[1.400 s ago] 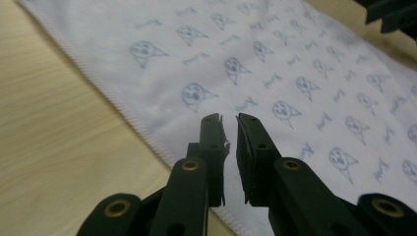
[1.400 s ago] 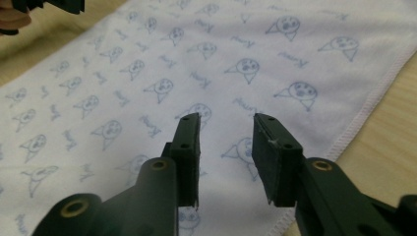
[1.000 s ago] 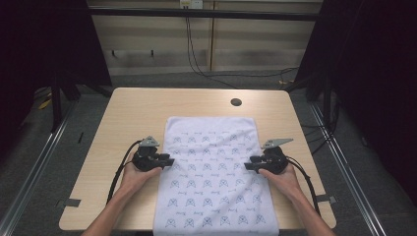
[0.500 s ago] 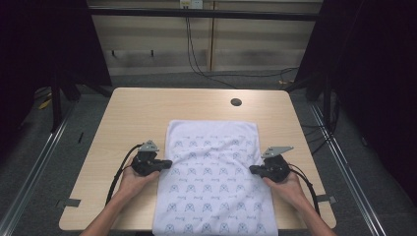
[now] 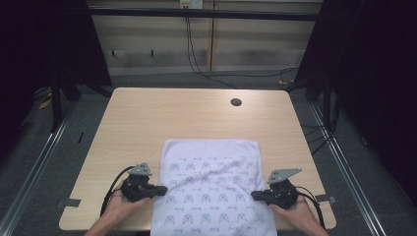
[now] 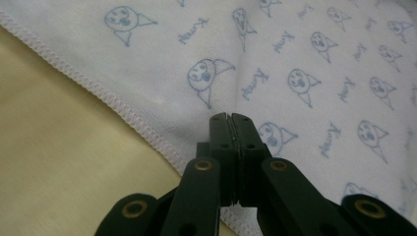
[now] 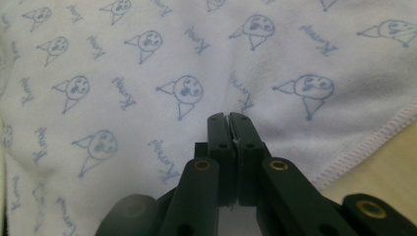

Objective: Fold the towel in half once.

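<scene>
Got my left gripper (image 5: 158,189) and right gripper (image 5: 256,195) each clamped on a side hem of the printed towel (image 5: 211,187) at the worktop's (image 5: 196,115) near edge, so I'd pull evenly.

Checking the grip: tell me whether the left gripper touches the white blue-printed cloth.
Touching. The left gripper view shows the left gripper with jaws shut on the white blue-printed cloth by its stitched edge.

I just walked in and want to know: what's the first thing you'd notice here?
A white towel printed with little blue faces lies on the near half of the wooden table. The left gripper and right gripper pinch its two side edges, jaws closed. A small dark hole sits near the far edge.
</scene>
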The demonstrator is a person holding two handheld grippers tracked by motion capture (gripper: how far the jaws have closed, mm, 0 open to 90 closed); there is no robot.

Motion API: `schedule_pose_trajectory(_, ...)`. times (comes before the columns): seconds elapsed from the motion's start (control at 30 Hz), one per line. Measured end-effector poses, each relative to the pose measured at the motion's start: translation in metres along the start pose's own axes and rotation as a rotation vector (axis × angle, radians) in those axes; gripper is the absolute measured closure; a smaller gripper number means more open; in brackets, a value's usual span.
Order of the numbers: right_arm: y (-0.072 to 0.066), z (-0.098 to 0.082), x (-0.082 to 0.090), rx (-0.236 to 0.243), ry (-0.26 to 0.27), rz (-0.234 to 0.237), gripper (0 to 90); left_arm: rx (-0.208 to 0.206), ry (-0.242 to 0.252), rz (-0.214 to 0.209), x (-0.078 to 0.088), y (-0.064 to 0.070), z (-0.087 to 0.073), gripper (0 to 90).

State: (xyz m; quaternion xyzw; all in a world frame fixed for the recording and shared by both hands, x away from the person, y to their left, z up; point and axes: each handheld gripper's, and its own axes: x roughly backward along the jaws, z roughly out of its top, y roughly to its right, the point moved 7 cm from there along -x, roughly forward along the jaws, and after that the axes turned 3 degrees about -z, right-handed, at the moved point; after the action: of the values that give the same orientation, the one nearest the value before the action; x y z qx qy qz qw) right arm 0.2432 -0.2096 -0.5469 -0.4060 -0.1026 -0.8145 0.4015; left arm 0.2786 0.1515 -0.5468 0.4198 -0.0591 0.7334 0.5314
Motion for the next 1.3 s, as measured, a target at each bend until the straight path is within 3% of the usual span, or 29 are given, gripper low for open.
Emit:
schedule_pose_trajectory(0.03,-0.011,-0.004,0.001,0.007,-0.006,0.023,88.0,0.008,-0.021,-0.045,0.004,0.009,-0.008,89.2)
schedule_pose_trajectory(0.13,-0.020,-0.006,0.001,0.002,-0.011,0.054,87.8,0.037,-0.020,-0.045,0.010,0.011,-0.015,88.8)
schedule_pose_trajectory(0.17,-0.026,-0.005,0.001,0.009,-0.011,0.049,81.1,0.044,0.018,-0.077,0.016,0.012,-0.014,87.6)
schedule_pose_trajectory(0.2,-0.026,-0.005,0.001,0.009,-0.011,0.049,81.1,0.044,0.018,-0.077,0.016,0.012,-0.014,85.3)
schedule_pose_trajectory(0.23,-0.022,0.005,0.004,-0.016,0.038,0.053,72.1,0.042,0.065,-0.074,0.022,0.010,-0.008,84.2)
schedule_pose_trajectory(0.27,-0.022,0.005,0.004,-0.016,0.038,0.053,72.1,0.042,0.065,-0.074,0.022,0.010,-0.008,83.0)
schedule_pose_trajectory(0.3,-0.017,0.010,0.005,-0.018,0.060,0.042,72.9,0.046,0.097,-0.079,0.025,0.007,-0.002,83.0)
schedule_pose_trajectory(0.33,-0.009,0.018,0.007,-0.031,0.088,0.032,72.4,0.038,0.123,-0.057,0.027,0.000,0.006,81.3)
schedule_pose_trajectory(0.37,0.016,0.034,0.006,-0.037,0.124,-0.047,67.4,0.032,0.150,-0.009,0.028,-0.012,0.017,77.6)
schedule_pose_trajectory(0.4,0.016,0.034,0.006,-0.037,0.124,-0.047,67.4,0.032,0.150,-0.009,0.028,-0.012,0.017,75.9)
schedule_pose_trajectory(0.43,0.044,0.049,0.001,-0.073,0.139,-0.084,66.3,0.044,0.160,0.036,0.025,-0.030,0.028,74.9)
schedule_pose_trajectory(0.47,0.044,0.049,0.001,-0.073,0.139,-0.084,66.3,0.044,0.160,0.036,0.025,-0.030,0.028,75.0)
schedule_pose_trajectory(0.53,0.075,0.065,-0.008,-0.091,0.124,-0.149,65.5,0.051,0.159,0.103,0.018,-0.054,0.039,74.9)
schedule_pose_trajectory(0.57,0.098,0.077,-0.017,-0.118,0.125,-0.174,63.7,0.060,0.158,0.126,0.015,-0.068,0.046,74.7)
schedule_pose_trajectory(0.6,0.098,0.077,-0.017,-0.118,0.125,-0.174,63.7,0.060,0.158,0.126,0.015,-0.068,0.046,74.2)
schedule_pose_trajectory(0.63,0.105,0.080,-0.020,-0.123,0.120,-0.188,62.9,0.054,0.149,0.150,0.014,-0.077,0.049,74.2)
schedule_pose_trajectory(0.73,0.128,0.090,-0.035,-0.151,0.107,-0.208,59.5,0.093,0.175,0.175,0.016,-0.095,0.054,72.3)
schedule_pose_trajectory(0.77,0.132,0.091,-0.042,-0.169,0.106,-0.195,58.6,0.107,0.156,0.200,0.016,-0.105,0.054,69.8)
schedule_pose_trajectory(0.87,0.134,0.088,-0.049,-0.172,0.092,-0.190,56.7,0.110,0.164,0.223,0.016,-0.113,0.056,65.1)
schedule_pose_trajectory(0.9,0.133,0.085,-0.054,-0.146,0.076,-0.209,55.9,0.123,0.164,0.230,0.013,-0.118,0.057,63.3)
schedule_pose_trajectory(1.0,0.132,0.085,-0.054,-0.138,0.065,-0.241,54.9,0.118,0.132,0.231,0.007,-0.119,0.058,56.1)
schedule_pose_trajectory(1.07,0.127,0.084,-0.054,-0.124,0.064,-0.216,68.9,0.102,0.130,0.240,0.004,-0.120,0.063,54.0)
schedule_pose_trajectory(1.17,0.123,0.083,-0.054,-0.137,0.060,-0.171,81.8,0.088,0.119,0.227,-0.001,-0.118,0.064,52.5)
schedule_pose_trajectory(1.2,0.123,0.083,-0.054,-0.137,0.060,-0.171,81.8,0.088,0.119,0.227,-0.001,-0.118,0.064,51.9)
schedule_pose_trajectory(1.23,0.120,0.081,-0.054,-0.152,0.070,-0.127,83.9,0.067,0.112,0.232,-0.003,-0.117,0.064,52.3)
schedule_pose_trajectory(1.3,0.120,0.081,-0.053,-0.161,0.066,-0.114,84.0,0.057,0.107,0.235,-0.004,-0.116,0.065,52.7)
